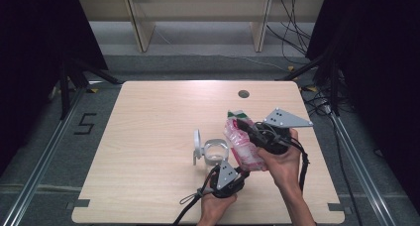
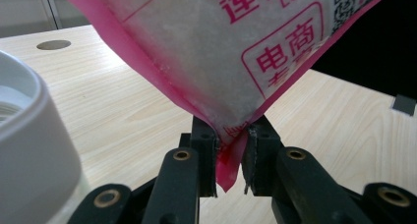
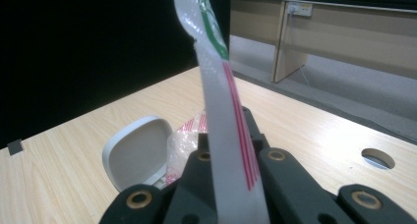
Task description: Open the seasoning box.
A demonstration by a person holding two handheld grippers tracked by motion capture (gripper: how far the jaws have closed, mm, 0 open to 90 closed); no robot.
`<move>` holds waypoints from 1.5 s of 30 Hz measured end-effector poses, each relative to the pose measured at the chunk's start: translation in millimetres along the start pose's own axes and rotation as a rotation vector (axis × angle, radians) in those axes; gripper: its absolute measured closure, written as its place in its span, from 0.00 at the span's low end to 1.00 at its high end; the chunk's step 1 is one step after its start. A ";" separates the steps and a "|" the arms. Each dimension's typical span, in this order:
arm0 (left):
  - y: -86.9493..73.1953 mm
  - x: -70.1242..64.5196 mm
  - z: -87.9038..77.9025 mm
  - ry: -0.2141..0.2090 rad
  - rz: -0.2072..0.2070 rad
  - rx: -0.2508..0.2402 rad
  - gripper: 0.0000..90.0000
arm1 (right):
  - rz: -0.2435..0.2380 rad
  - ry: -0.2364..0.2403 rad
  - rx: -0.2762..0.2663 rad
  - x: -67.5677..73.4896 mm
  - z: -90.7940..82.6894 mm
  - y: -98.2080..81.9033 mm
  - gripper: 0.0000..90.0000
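A pink plastic bag (image 1: 242,144) of white powder is held tilted above the table between both grippers. My left gripper (image 1: 241,169) is shut on its bottom corner; in the left gripper view the pink corner (image 2: 231,160) is pinched between the jaws. My right gripper (image 1: 241,123) is shut on the bag's sealed top edge, a flat strip (image 3: 216,86) with green and red print that rises between its jaws. Just left of the bag stands a white round container (image 1: 215,151), open, with its flip lid (image 1: 197,144) raised. The container's rim (image 2: 29,130) is close at the left.
The light wooden table (image 1: 148,137) has a round cable hole (image 1: 243,93) near its far edge. Its left half is bare. The open lid (image 3: 135,153) lies just beyond the right gripper. Beyond the table are a grey floor, cables and a wooden bench.
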State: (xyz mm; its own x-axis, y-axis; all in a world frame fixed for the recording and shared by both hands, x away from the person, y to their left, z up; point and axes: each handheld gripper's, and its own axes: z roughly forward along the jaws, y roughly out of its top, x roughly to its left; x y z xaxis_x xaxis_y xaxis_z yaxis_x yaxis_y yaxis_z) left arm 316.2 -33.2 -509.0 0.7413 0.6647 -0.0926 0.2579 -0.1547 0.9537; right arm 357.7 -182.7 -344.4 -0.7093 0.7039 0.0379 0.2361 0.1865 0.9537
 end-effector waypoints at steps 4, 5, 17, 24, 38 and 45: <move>-2.6 -1.1 1.9 0.018 -0.015 -0.006 0.86 | 0.014 0.014 0.009 2.6 5.2 -0.9 1.00; -2.7 -1.8 1.4 0.025 -0.019 0.000 0.86 | 0.015 0.011 0.019 4.0 5.9 -1.0 1.00; -5.1 -0.3 3.7 0.012 -0.043 -0.012 0.86 | 0.026 0.016 0.033 9.0 16.2 -2.5 1.00; -4.6 -2.2 6.8 0.000 -0.058 -0.019 0.86 | 0.009 0.024 0.033 8.8 20.1 -3.5 1.00; -3.5 -5.6 10.7 -0.006 -0.052 -0.011 0.86 | 0.011 0.024 0.033 8.6 21.0 -5.8 1.00; -3.9 -6.5 11.0 -0.005 -0.048 -0.020 0.86 | -0.015 0.009 0.047 10.2 21.2 -5.0 1.00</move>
State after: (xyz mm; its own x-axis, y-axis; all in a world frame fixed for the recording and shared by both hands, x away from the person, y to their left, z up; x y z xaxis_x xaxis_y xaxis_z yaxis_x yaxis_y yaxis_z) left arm 317.3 -44.9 -515.3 0.7319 0.6670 -0.1395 0.2803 -0.1081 0.9538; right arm 363.4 -162.0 -355.1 -0.7192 0.6943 0.0265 0.2563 0.2296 0.9389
